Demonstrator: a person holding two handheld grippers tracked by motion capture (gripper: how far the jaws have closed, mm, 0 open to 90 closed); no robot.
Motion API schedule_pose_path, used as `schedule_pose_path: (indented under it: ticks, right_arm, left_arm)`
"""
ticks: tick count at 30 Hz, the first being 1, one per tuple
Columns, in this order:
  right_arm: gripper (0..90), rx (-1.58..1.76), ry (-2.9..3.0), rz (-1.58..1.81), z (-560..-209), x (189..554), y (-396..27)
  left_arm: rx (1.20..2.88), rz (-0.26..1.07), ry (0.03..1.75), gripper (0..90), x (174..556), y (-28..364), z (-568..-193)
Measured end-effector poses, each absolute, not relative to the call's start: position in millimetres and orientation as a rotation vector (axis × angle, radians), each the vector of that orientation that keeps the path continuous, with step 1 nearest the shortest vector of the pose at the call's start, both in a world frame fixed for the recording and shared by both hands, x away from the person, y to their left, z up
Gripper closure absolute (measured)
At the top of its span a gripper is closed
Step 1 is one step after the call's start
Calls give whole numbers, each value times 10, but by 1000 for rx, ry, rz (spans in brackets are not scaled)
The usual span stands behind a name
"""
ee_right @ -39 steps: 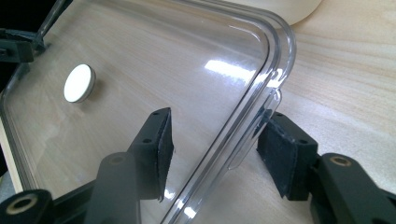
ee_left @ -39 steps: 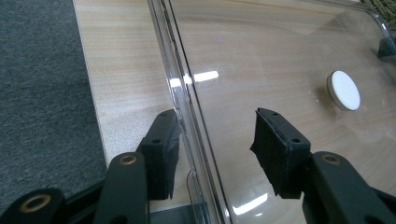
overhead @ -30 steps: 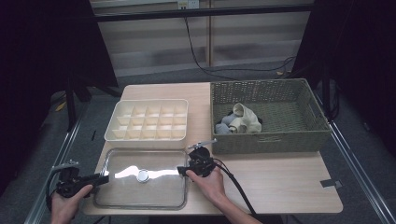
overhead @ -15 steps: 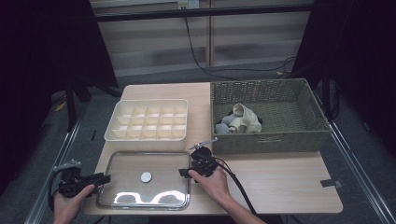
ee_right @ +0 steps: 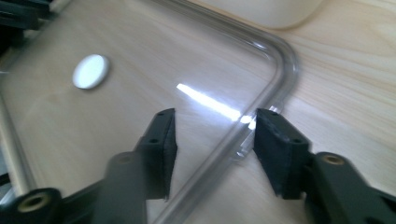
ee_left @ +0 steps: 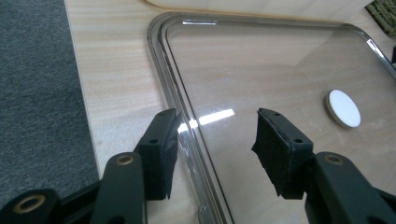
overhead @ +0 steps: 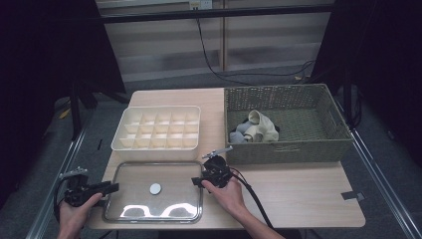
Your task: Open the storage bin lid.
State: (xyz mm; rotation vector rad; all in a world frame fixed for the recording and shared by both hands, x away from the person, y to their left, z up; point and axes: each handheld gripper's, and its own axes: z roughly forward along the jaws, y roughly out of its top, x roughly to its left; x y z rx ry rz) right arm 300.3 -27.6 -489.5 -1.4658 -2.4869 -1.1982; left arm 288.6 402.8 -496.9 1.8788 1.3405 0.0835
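High view — clear lid [overhead: 154,191] lies flat, long axis left-right; both grippers' jaws apart astride its rims.

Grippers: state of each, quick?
Left gripper: open, jaws straddling the clear lid's rim, not gripping.
Right gripper: open, jaws just closing in, straddling the lid's rim.

One clear lid [overhead: 154,191] lay at the bench's [overhead: 298,189] front left, with one white round knob [overhead: 156,188] at its centre. One cream divided tray [overhead: 158,128] sat behind it; its compartments ran in three rows of six, eighteen in all. One woven basket [overhead: 283,119] stood at the back right. Two tools were there: the left tool [overhead: 107,188] and the right tool [overhead: 198,181].
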Motion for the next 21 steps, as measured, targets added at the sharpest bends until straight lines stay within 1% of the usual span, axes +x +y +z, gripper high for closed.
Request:
schedule_pose_path:
  ticks: [1, 3, 4, 6, 10, 14, 17, 21]
  right_arm:
    - [490, -1440, -2454, -1213, -4900, 3007, -272]
    - [485, -1457, -2492, -1206, -4903, 3005, -246]
    - [442, -1452, -2522, -1209, -4902, 3006, -234]
    - [424, -1446, -2498, -1220, -4898, 3011, -246]
    - [427, -1435, -2507, -1251, -4864, 3027, -303]
    - [440, -1410, -2495, -1301, -4801, 3031, -365]
    - [451, -1383, -2495, -1331, -4767, 3036, -404]
    - [472, -1358, -2487, -1351, -4724, 3037, -445]
  left_arm:
    - [1878, 87, 1337, 484, 2888, 4022, -4972]
    - [1877, 93, 1333, 471, 2886, 4014, -4974]
    - [1880, 102, 1336, 450, 2879, 4015, -4972]
    - [1874, 115, 1344, 407, 2867, 4016, -4965]
    - [1854, 155, 1341, 346, 2832, 4006, -4895]
    - [1821, 181, 1307, 325, 2779, 3942, -4778]
    - [1826, 197, 1264, 311, 2723, 3837, -4711]
    - [1804, 161, 1205, 294, 2687, 3682, -4679]
